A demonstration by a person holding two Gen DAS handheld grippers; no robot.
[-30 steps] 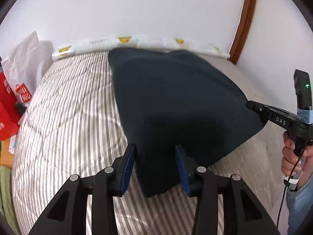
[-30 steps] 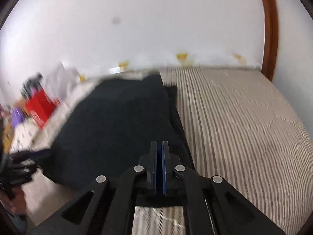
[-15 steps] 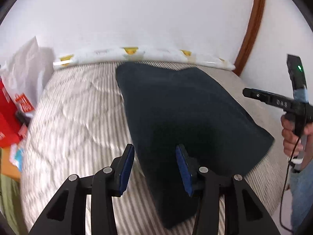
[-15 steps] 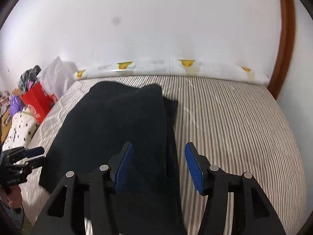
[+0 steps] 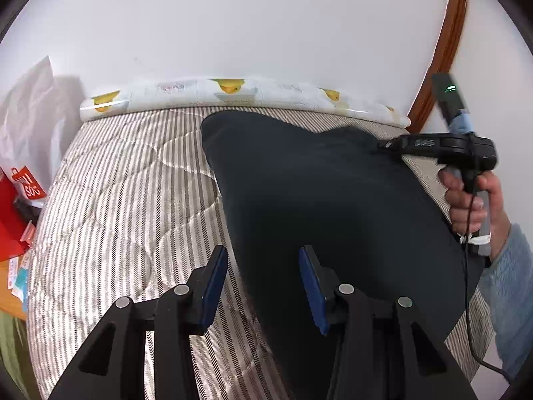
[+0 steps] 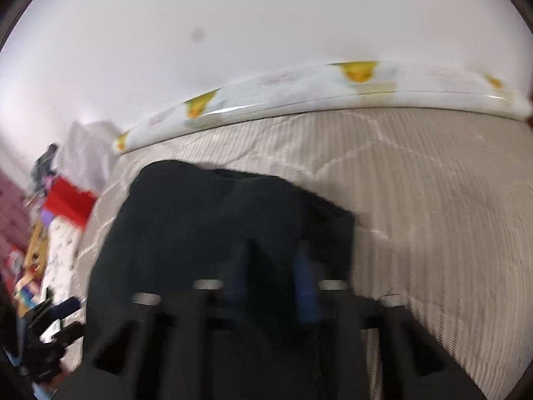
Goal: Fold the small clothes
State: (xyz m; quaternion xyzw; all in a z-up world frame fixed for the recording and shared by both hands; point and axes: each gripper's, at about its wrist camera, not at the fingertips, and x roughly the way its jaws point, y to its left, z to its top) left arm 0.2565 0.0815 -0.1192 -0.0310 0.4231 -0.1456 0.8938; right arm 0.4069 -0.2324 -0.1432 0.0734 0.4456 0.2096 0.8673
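Dark cloth (image 5: 319, 206) lies flat on the striped bed (image 5: 126, 200). Left hand-held gripper (image 5: 263, 286) gapes wide over its near edge. Only the left view shows the person's hand (image 5: 473, 196); the right hand-held gripper (image 6: 271, 280), blurred, looks parted above the cloth.

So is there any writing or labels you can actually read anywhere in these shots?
"DAS", though smeared, on the side of the right claw.
White lettering on the red bag: cut off, unreadable.
Printed packets at the left edge: too small.
Right wrist view: too blurred for any text.
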